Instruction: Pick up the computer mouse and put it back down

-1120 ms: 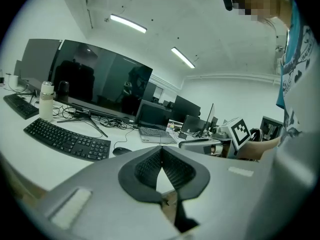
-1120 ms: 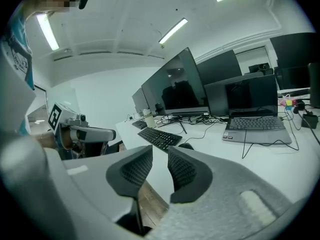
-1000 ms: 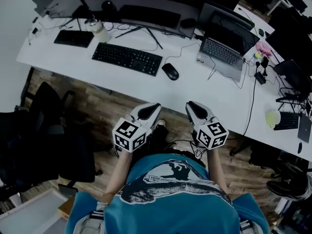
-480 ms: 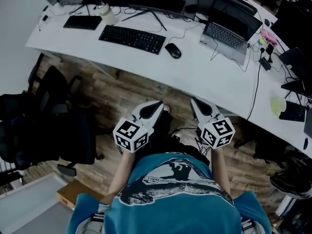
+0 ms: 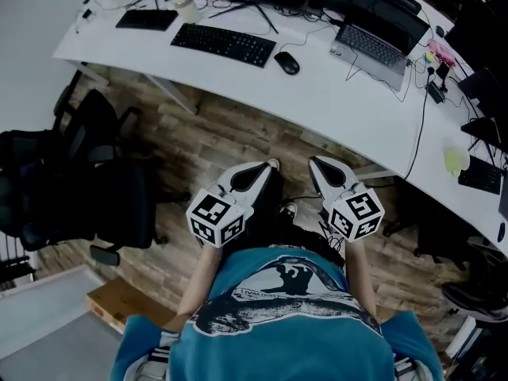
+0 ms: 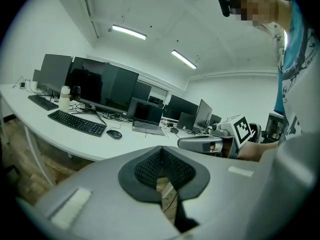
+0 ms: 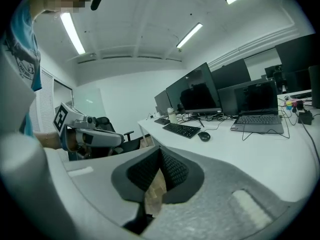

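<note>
White and curved, the bench crosses the top of the head view. On it we find the black computer mouse, lying flat just right of a black keyboard and left of an open laptop. We hold the left hand-held gripper and the right hand-held gripper side by side, close in front of the body. Both are over the wooden floor, short of the bench edge and well apart from the mouse. In the left gripper view we see that gripper's ribbed pads meeting at their tips, with only floor visible through the notch beneath them; it is closed and holds nothing. The right gripper view shows the same: pads together, nothing between them. In both gripper views the mouse appears far beyond the jaws on the bench top. A black office chair stands on the floor at the left.
</note>
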The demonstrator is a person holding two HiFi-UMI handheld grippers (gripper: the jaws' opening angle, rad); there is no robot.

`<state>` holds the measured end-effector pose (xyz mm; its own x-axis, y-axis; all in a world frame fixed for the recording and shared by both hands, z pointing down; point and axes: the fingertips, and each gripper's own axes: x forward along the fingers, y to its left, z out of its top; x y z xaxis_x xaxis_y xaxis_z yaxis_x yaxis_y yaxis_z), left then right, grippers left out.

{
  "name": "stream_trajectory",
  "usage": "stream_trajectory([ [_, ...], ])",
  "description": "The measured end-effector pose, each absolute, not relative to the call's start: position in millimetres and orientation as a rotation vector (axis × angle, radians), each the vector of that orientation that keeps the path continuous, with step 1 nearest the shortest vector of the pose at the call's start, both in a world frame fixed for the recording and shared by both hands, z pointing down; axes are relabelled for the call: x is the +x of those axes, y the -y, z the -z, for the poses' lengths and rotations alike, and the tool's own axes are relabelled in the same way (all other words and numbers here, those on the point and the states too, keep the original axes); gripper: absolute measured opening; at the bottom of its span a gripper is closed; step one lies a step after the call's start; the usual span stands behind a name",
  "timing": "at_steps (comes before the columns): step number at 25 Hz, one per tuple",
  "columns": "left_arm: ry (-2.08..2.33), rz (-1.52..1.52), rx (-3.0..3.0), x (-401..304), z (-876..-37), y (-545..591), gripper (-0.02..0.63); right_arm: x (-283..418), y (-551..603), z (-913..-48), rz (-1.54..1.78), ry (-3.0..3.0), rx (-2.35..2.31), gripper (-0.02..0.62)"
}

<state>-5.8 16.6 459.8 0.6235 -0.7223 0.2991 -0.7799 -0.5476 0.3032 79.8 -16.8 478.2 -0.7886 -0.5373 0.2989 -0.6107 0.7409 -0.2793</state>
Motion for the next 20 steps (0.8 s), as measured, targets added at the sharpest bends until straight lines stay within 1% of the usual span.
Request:
stream_trajectory([
  [20,1.170,-0.217,2.494,19.4,-450.5,-23.5,0.014,87.8,5.1,-465.4,-0.482,2.792,0.858,0.002],
])
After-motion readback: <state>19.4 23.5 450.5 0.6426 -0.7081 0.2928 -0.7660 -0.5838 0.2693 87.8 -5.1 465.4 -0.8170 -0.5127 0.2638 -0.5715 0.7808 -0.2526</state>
